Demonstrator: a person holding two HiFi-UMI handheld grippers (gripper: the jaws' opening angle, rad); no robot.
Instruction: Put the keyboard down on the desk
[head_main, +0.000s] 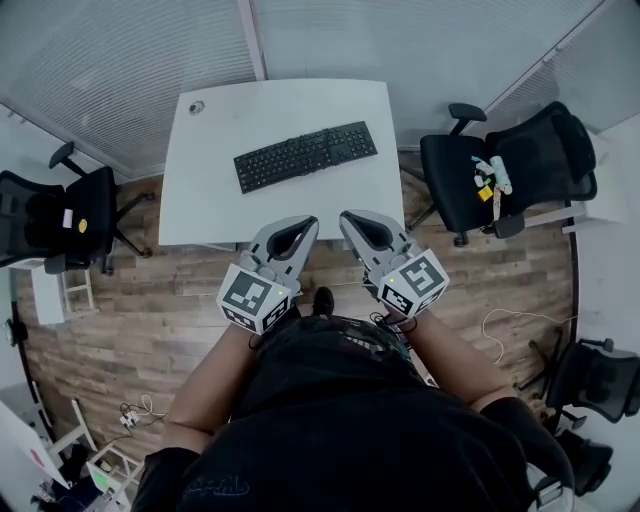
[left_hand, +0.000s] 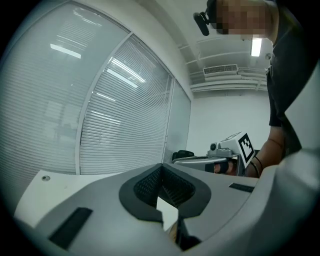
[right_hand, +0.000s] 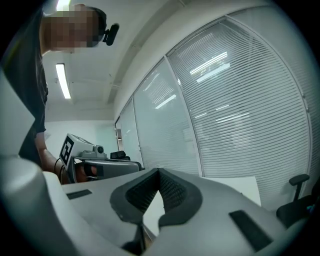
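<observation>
A black keyboard (head_main: 305, 155) lies slanted near the middle of the white desk (head_main: 215, 205), with nothing touching it. Both grippers hover over the wooden floor, short of the desk's near edge and close to the person's body. My left gripper (head_main: 305, 226) is shut, with nothing in it, and my right gripper (head_main: 350, 220) is the same. In the left gripper view the jaw tips (left_hand: 161, 166) meet, and only the pale desk top shows through the gap behind them. The right gripper view shows its tips (right_hand: 159, 171) meeting too, the desk beyond them.
A glass wall with blinds (head_main: 130, 70) runs behind the desk. One black office chair (head_main: 65, 215) stands left of it. Another chair (head_main: 500, 170), with small items on its seat, stands to the right. A third chair (head_main: 600, 385) and a loose cable (head_main: 510, 320) are at the lower right.
</observation>
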